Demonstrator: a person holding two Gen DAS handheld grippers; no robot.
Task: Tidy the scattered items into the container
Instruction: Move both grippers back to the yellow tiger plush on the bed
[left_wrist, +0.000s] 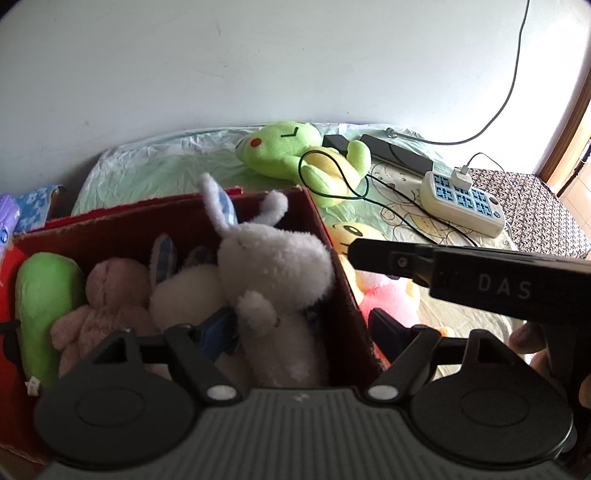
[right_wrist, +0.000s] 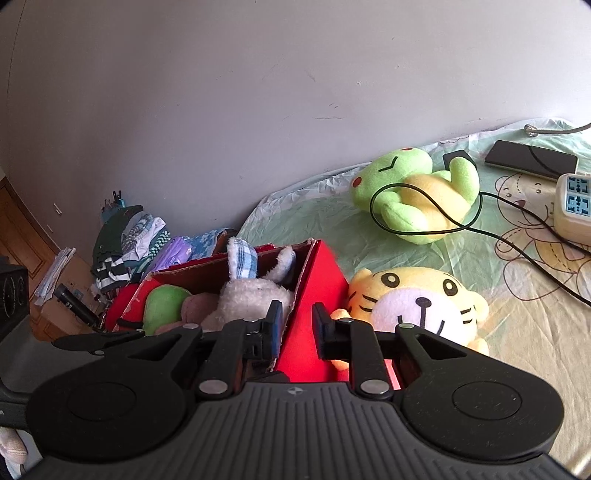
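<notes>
Straddling the red box's wall (right_wrist: 314, 295), the right tongs (right_wrist: 297, 325) gape narrowly, gripping nothing; tiger plush (right_wrist: 417, 302) just right. Left tongs (left_wrist: 295, 328) spread wide around the white rabbit (left_wrist: 273, 266), not pressing.

Fuzzy plush rabbit (left_wrist: 273, 266) (matt cardboard box (left_wrist: 325, 236))

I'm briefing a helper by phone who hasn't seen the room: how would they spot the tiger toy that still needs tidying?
Find the red cardboard box full of soft toys on the bed. Just outside its right wall lies the tiger plush, face up on the sheet. Unlike the green frog plush farther back with a black cable looped over it, it is yellow with black stripes and a white muzzle.
</notes>
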